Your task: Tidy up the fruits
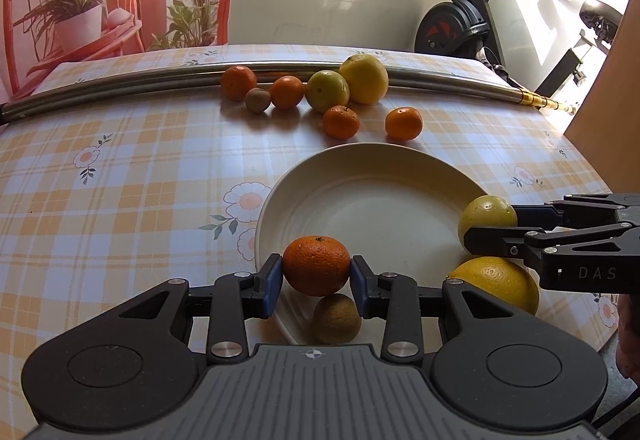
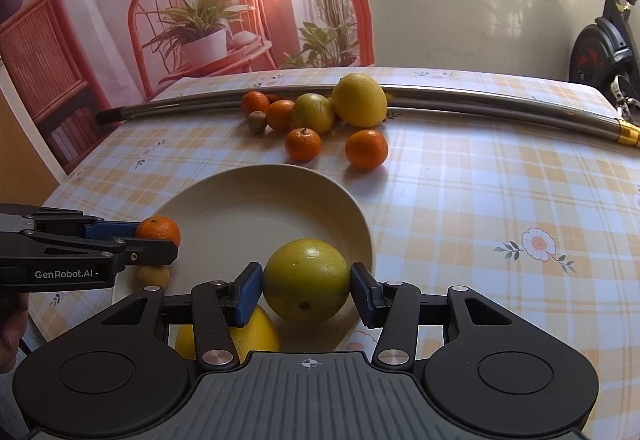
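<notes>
Fruits are being gathered onto a cream plate (image 1: 404, 164) on the checked tabletop (image 1: 140, 168). A tangerine (image 1: 316, 265) is clamped in the left hand-held gripper (image 1: 317, 280) at the plate's near rim, and a green-yellow citrus (image 2: 307, 280) is clamped in the right hand-held gripper (image 2: 307, 290) over its right side. Two fruits already lie in the plate; seven remain near the metal pole (image 1: 120, 86). Both fruits appear due for release, which calls for lowering them first.

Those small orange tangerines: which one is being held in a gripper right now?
The tangerine clamped between the left gripper's blue pads, above the plate's near edge. The four other tangerines lie loose on the tablecloth beyond the plate.
</notes>
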`<move>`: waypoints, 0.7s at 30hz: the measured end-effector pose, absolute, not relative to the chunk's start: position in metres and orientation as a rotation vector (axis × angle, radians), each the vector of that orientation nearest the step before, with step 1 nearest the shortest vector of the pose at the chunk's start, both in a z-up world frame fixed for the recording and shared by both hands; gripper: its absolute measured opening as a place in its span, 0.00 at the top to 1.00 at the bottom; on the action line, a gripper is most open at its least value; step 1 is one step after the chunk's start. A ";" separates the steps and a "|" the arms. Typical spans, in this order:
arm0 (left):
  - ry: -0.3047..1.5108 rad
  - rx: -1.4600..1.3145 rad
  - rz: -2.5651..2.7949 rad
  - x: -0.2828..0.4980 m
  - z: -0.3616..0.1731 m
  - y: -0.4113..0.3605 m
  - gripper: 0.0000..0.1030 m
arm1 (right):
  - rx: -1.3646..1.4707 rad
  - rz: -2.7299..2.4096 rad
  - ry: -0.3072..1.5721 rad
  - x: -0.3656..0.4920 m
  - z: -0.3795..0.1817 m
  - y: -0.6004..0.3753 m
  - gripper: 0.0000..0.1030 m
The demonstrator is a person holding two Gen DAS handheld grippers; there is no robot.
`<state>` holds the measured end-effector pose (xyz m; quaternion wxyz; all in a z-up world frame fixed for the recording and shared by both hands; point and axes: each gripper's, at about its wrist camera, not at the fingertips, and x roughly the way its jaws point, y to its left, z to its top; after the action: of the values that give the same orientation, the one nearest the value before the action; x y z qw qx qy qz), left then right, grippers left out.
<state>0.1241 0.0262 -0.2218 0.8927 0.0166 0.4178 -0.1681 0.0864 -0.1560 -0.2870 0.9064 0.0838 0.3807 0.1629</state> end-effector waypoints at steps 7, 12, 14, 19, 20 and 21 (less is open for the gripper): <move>0.870 0.025 -0.345 0.124 -0.222 0.027 0.63 | 0.173 0.337 0.786 0.086 -0.287 -0.156 0.56; 0.872 0.023 -0.343 0.122 -0.221 0.027 0.63 | 0.162 0.335 0.783 0.087 -0.287 -0.156 0.56; 0.872 0.020 -0.342 0.122 -0.220 0.027 0.62 | 0.163 0.334 0.783 0.087 -0.287 -0.156 0.56; 0.865 -0.006 -0.345 0.122 -0.218 0.030 0.56 | 0.156 0.330 0.771 0.085 -0.285 -0.156 0.56; 0.860 -0.008 -0.346 0.121 -0.217 0.030 0.54 | 0.155 0.330 0.765 0.084 -0.283 -0.156 0.56; 0.855 -0.008 -0.345 0.120 -0.217 0.029 0.54 | 0.154 0.330 0.759 0.083 -0.283 -0.156 0.56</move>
<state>0.1205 0.0292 -0.2167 0.8955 -0.0036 0.4127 -0.1664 0.0830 -0.1563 -0.2826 0.9127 0.0749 0.3685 0.1601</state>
